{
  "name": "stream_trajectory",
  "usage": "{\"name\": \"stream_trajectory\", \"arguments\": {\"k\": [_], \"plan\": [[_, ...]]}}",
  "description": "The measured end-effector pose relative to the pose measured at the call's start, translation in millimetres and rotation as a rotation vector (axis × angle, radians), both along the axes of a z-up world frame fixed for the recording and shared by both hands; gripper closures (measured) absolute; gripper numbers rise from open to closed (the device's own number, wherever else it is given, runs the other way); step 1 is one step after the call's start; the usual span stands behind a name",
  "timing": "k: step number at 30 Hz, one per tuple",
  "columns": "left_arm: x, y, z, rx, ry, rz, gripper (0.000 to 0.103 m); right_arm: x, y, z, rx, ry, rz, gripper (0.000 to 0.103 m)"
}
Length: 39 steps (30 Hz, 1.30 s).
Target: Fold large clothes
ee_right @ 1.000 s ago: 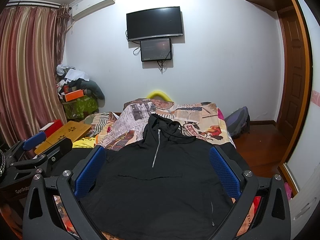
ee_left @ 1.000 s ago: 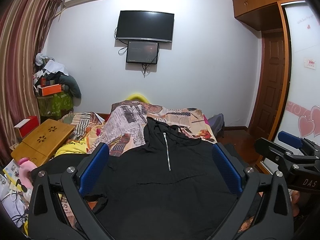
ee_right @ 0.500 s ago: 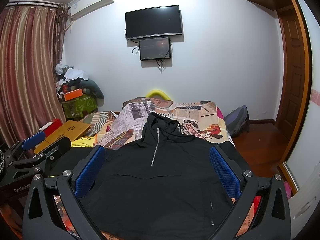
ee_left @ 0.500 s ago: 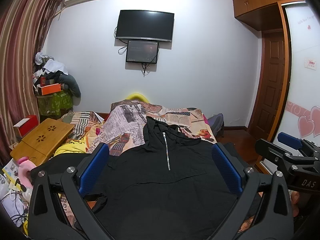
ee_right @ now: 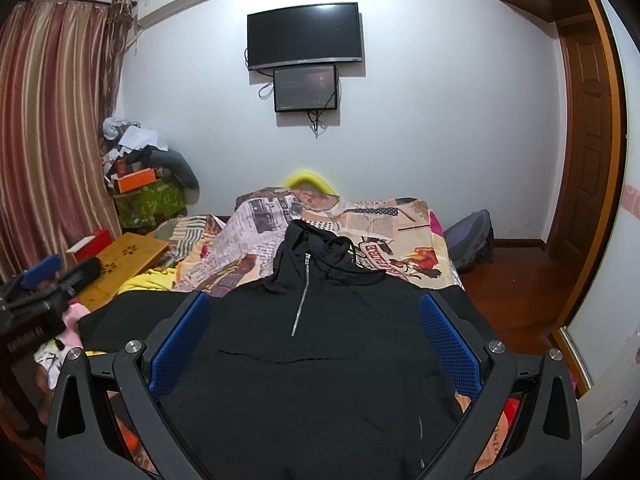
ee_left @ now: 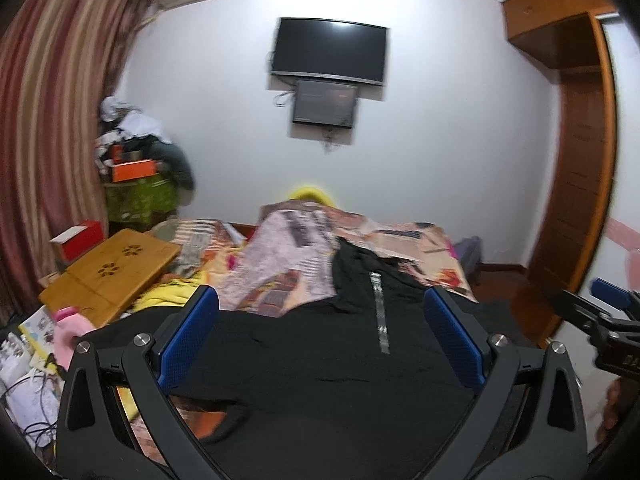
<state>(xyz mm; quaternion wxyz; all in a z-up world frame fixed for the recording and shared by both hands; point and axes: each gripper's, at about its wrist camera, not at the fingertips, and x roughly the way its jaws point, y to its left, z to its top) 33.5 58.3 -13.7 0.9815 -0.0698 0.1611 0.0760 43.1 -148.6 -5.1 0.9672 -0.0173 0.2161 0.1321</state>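
In the left wrist view the left gripper (ee_left: 320,336) is hanging over the black hoodie (ee_left: 320,380), jaws released and holding nothing. The hoodie is lying flat on the bed (ee_left: 420,240), hood toward the far wall. This view is blurred — only here a pink bottle (ee_left: 70,326) is showing, beside the wooden lap desk (ee_left: 112,272).

In the right wrist view the right gripper (ee_right: 314,344) is also spread wide and empty above the hoodie (ee_right: 312,360). Here the zipper (ee_right: 301,294) is looking sharp, and a backpack (ee_right: 472,240) is lying on the floor right of the bed.

Black hoodie (ee_right: 304,360) with silver zip on newspaper-print bedspread (ee_right: 384,224).
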Motion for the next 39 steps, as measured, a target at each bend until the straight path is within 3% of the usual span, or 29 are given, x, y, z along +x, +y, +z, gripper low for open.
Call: {"name": "stream_trajectory", "arguments": {"k": [6,15,22,27,34,39], "plan": [[25,66,-21,-0.039,0.056,0.182,0.0,24,8,-12,-0.025,0.037,-0.005,0.0],[52,172,-104,-0.118,0.279,0.4,0.0,69,31,-49,-0.114,0.134,0.014,0.0],[47,248,-183,-0.341,0.45,0.48,0.0,100,52,-88,-0.178,0.28,0.063,0.0],[45,279,-230,-0.524,0.528,0.454,0.008,113,63,-106,-0.188,0.365,0.098,0.0],[50,304,-274,-0.804,0.523,0.373,0.022,124,72,-119,-0.202,0.412,0.103,0.0],[54,317,-284,-0.852,0.494,0.41,0.032,127,71,-121,-0.208,0.423,0.096,0.0]]}}
